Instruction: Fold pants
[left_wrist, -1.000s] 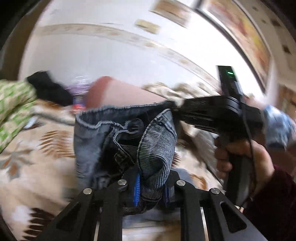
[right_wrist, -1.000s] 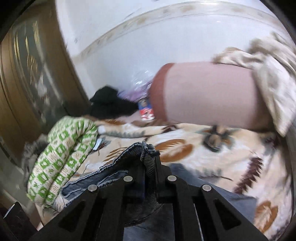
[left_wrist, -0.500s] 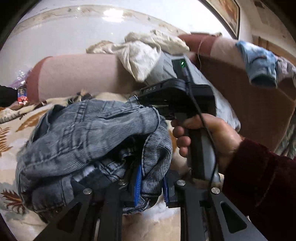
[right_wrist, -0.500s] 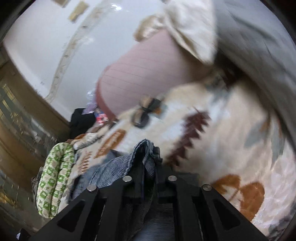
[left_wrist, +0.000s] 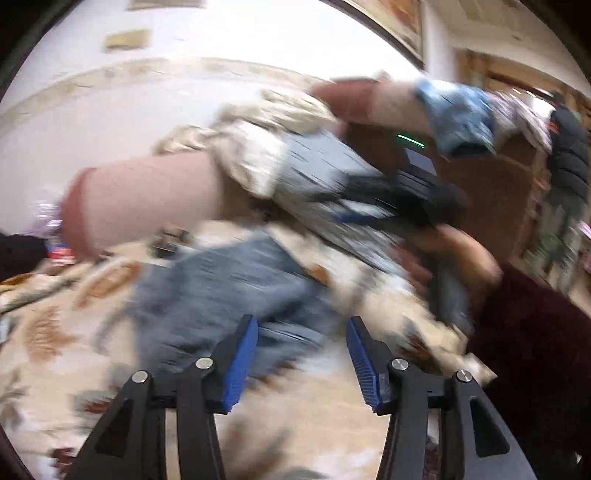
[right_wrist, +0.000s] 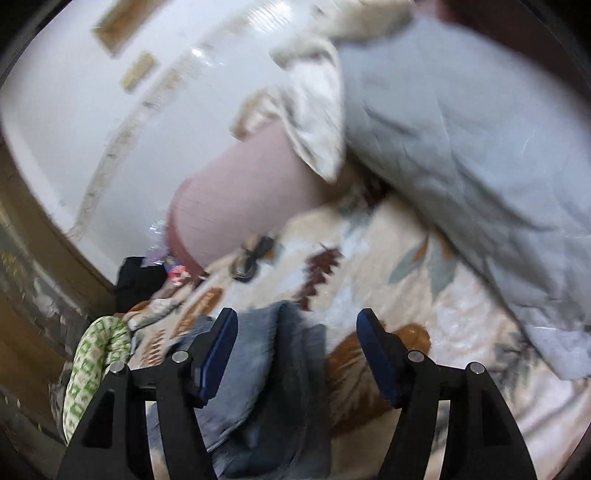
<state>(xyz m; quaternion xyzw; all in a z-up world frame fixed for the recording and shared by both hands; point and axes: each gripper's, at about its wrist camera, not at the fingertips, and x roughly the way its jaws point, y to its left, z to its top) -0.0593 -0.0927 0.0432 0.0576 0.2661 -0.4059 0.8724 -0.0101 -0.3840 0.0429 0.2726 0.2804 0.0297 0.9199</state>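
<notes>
While blurred, left view shows hand (left_wrist: 461, 258).

Pants (left_wrist: 229, 291) on bedspread (left_wrist: 55, 332), bolster (left_wrist: 147, 199) behind, blanket (right_wrist: 92, 365) left

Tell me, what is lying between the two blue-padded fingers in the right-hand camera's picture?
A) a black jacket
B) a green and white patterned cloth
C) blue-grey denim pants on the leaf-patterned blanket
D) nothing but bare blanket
C: in the right wrist view the denim pants lie on the patterned blanket between the fingers of the right gripper, whose jaws are opening, with the pads clear of the cloth.
</notes>
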